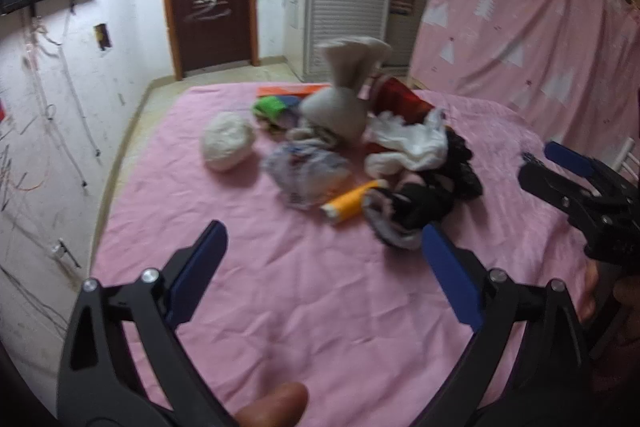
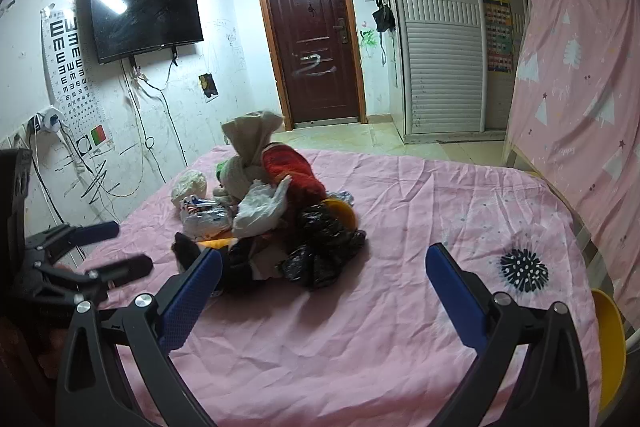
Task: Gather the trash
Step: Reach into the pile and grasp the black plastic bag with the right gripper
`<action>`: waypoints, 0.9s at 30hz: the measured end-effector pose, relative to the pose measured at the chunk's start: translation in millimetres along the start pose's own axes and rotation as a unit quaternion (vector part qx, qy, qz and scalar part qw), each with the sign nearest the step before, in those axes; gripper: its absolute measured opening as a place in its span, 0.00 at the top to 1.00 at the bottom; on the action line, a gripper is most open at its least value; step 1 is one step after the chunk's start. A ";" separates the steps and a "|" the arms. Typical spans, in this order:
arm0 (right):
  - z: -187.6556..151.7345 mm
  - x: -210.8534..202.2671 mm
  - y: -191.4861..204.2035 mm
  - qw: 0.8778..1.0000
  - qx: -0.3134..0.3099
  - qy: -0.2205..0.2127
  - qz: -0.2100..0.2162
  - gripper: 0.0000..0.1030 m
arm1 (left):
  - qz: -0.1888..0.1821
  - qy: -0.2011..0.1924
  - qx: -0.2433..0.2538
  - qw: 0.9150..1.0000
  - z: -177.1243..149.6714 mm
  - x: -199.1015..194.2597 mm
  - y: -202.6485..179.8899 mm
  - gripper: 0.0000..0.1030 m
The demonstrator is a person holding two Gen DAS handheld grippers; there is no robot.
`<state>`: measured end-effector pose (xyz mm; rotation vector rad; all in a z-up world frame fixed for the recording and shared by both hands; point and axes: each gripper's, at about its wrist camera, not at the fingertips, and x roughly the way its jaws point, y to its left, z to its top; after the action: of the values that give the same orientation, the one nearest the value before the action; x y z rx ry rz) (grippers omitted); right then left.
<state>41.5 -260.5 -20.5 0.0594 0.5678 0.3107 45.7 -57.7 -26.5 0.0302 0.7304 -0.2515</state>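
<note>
Trash heap located mid-bed on the pink crumpled bedsheet, ahead of and beyond both sets of jaws; nothing between either pair. Left to right in the left wrist view: white crumpled paper ball standing apart at the heap's left edge; green crumpled wrapper behind it; grey-beige cloth bag with a cinched neck upright at the centre; translucent printed plastic bag in front of that; yellow cylindrical tube with a white cap lying flat, long axis running diagonally from near-left to far-right, capped end toward the camera; white crumpled plastic bag and red fabric item behind; black crumpled plastic bag at the near-right of the heap. Left gripper jaws wide apart and empty, aimed down at bare sheet just short of the tube and the black bag, the right-hand blue pad close beside the black bag's near edge. Right gripper jaws likewise wide apart and empty, the black bag lying straight ahead between the two pads' lines, the left pad overlapping the heap's near edge in that view. Judged: black bag nearest to both, marginally better centred for the right gripper; tube better suited to the left gripper, with jaws to close across its short axis. Contact not yet made by either.
</note>
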 end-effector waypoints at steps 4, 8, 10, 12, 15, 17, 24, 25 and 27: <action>2.6 3.8 -6.1 1.000 -0.003 0.010 0.000 0.08 | -0.012 0.018 0.016 1.000 6.7 17.0 -16.4 0.17; 3.3 12.0 -8.9 1.000 -0.005 0.025 0.009 0.08 | -0.018 0.036 0.023 0.999 11.7 33.8 -26.8 0.18; 4.6 17.7 -9.0 0.999 -0.007 0.035 0.019 0.08 | -0.020 0.042 0.027 0.999 12.5 40.4 -31.8 0.18; 7.0 23.7 -8.8 0.999 -0.007 0.043 0.027 0.08 | -0.031 0.051 0.028 0.998 12.5 46.9 -36.6 0.19; 12.6 34.6 -7.2 0.998 -0.009 0.055 0.037 0.08 | -0.044 0.061 0.025 0.997 10.8 53.7 -39.8 0.34; 15.7 44.0 -6.5 0.997 -0.008 0.068 0.042 0.09 | -0.061 0.067 0.015 0.996 9.3 58.5 -39.2 0.48; 19.8 72.7 -10.3 0.993 0.007 0.108 0.049 0.39 | -0.083 0.049 0.009 0.995 6.2 52.6 -35.1 0.58; 19.7 77.0 -11.3 0.992 0.009 0.114 0.046 0.39 | -0.087 0.047 0.007 0.995 5.8 51.0 -34.1 0.58; 19.3 82.1 -13.7 0.991 0.016 0.125 0.051 0.45 | -0.094 0.044 0.002 0.995 4.8 42.5 -26.8 0.60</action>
<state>121.1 -247.9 -48.7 0.0802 0.8208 0.4120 73.0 -93.4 -49.5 -0.0246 0.8211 -0.4340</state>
